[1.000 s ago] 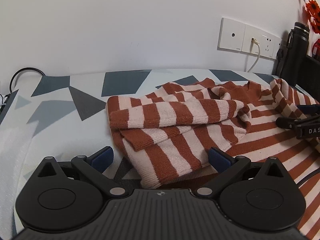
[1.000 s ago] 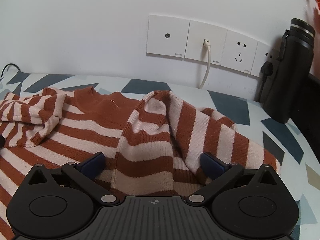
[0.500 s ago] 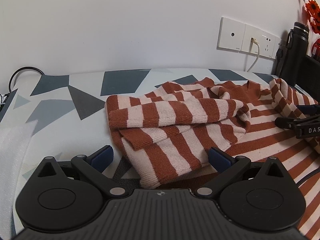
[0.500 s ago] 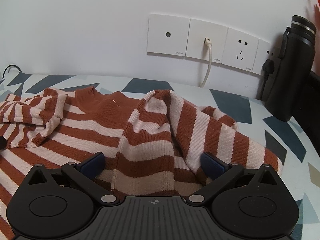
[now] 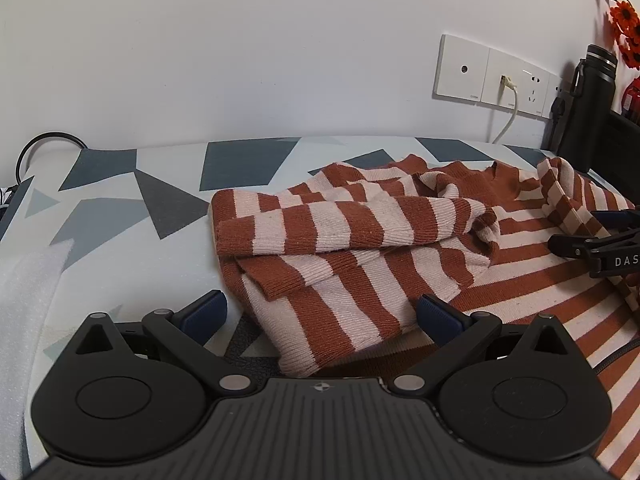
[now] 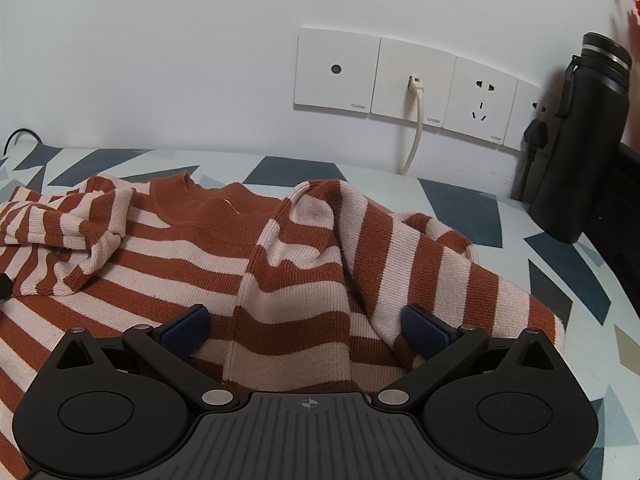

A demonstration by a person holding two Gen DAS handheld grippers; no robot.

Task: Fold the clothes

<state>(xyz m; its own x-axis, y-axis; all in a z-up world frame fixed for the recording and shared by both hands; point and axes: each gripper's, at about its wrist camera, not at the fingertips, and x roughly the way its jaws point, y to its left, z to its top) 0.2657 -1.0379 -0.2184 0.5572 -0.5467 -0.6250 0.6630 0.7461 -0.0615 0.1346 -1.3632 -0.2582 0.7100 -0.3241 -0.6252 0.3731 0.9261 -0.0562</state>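
Left wrist view showed the striped sweater (image 5: 360,248) lying on the patterned sheet (image 5: 120,216), both sleeves turned inward over the body; the body fold remained undone. Left gripper (image 5: 320,312) and right gripper (image 6: 304,324) stood spread, grasping nothing.

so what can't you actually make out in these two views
- Sweater hem: both views, hidden behind the gripper bodies.
- Right gripper: left wrist view, cut off by the right edge.
- Flowers: left wrist view, cropped at the edge; blurred in the right wrist view.
- Socket panel lettering: too small.
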